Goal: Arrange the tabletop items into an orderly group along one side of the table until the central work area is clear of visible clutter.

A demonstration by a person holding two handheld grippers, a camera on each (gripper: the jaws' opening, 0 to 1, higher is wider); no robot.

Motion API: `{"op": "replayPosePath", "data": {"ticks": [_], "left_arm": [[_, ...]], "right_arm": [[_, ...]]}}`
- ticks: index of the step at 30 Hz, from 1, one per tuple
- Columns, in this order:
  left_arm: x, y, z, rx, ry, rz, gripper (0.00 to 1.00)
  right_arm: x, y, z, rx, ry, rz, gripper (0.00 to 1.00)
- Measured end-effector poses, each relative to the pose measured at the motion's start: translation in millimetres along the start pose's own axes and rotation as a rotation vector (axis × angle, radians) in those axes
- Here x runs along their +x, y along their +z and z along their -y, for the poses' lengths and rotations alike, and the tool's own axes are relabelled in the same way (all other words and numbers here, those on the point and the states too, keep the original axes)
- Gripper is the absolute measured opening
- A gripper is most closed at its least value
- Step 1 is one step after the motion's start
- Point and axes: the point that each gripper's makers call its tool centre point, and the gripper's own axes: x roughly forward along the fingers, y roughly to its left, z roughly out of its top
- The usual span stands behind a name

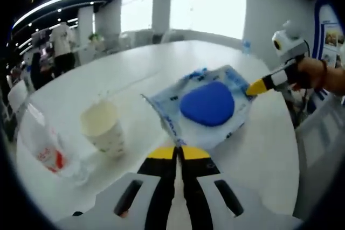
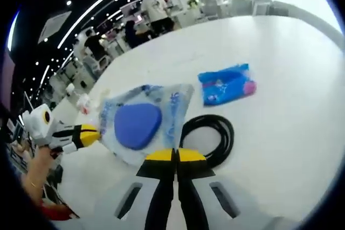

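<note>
both grippers (image 1: pixel 178 153) (image 2: pixel 175 156) pinching clear pouch (image 1: pixel 207 106), closed

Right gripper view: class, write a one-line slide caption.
Both claws pinch a clear plastic bag holding a blue pad, beside a black coiled cable on the white table.

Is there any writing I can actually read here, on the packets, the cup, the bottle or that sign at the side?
No text can be read in either view.
Clear bag holding the blue pad: blue printing, too blurred to read.
Paper cup: faint greenish marks, illegible.
Plastic bottle: red label, blurred.
Blue packet: pink and white markings, too small.
Wall poster: pictures and lines of text, too small.
</note>
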Motion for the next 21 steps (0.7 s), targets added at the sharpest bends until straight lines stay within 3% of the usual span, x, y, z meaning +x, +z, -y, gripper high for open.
{"op": "replayPosePath", "data": {"ticks": [4, 21], "left_arm": [[2, 3.8, -3.7, -0.026, 0.017, 0.013, 0.00], [18, 12.3, -26.3, -0.126, 0.093, 0.057, 0.00]], "right_arm": [[6, 13.6, 0, -0.077, -0.010, 0.022, 0.01], [48, 56.3, 9, -0.201, -0.003, -0.002, 0.01]]}}
